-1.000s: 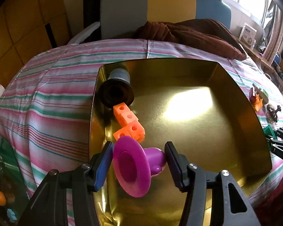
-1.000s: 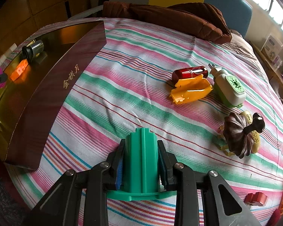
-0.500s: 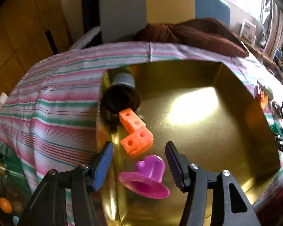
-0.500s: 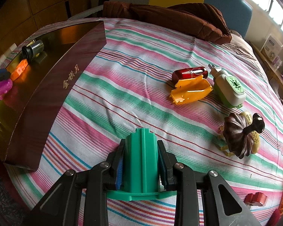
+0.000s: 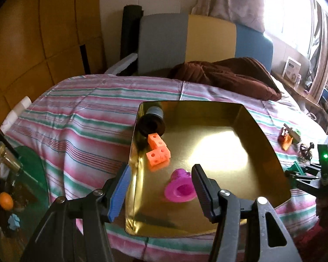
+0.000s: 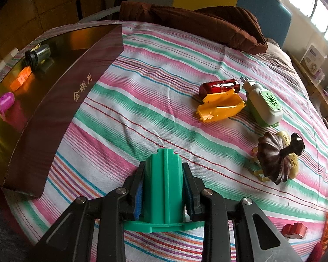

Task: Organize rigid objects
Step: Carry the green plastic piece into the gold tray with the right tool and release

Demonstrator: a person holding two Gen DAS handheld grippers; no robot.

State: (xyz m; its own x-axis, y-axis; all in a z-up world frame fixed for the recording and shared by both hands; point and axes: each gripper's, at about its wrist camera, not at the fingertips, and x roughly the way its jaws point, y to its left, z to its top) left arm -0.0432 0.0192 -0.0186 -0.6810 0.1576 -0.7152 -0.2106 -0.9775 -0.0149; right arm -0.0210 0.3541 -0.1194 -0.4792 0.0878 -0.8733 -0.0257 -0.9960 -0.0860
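A gold-lined box (image 5: 262, 131) sits on the striped bed. In it lie a magenta funnel-shaped piece (image 5: 180, 188), orange cube blocks (image 5: 157, 152) and a dark cylinder (image 5: 152, 123). My left gripper (image 5: 159, 183) is open and empty, raised above the box's near left corner, the magenta piece below it. My right gripper (image 6: 163, 187) is shut on a green ribbed plastic piece (image 6: 164, 185), held over the bedspread right of the box (image 6: 61, 100). The magenta piece also shows in the right wrist view (image 6: 4, 102).
On the bedspread right of the box lie a red bottle (image 6: 218, 86), a yellow shell piece (image 6: 220, 107), a white-green device (image 6: 264, 104), a dark brown lid-shaped object (image 6: 275, 161) and a small red block (image 6: 294, 230). A brown blanket (image 5: 225, 74) lies at the far end.
My left gripper has let go of the magenta piece, which now lies in the box, and has pulled up and back. My right gripper has stayed still with the green piece.
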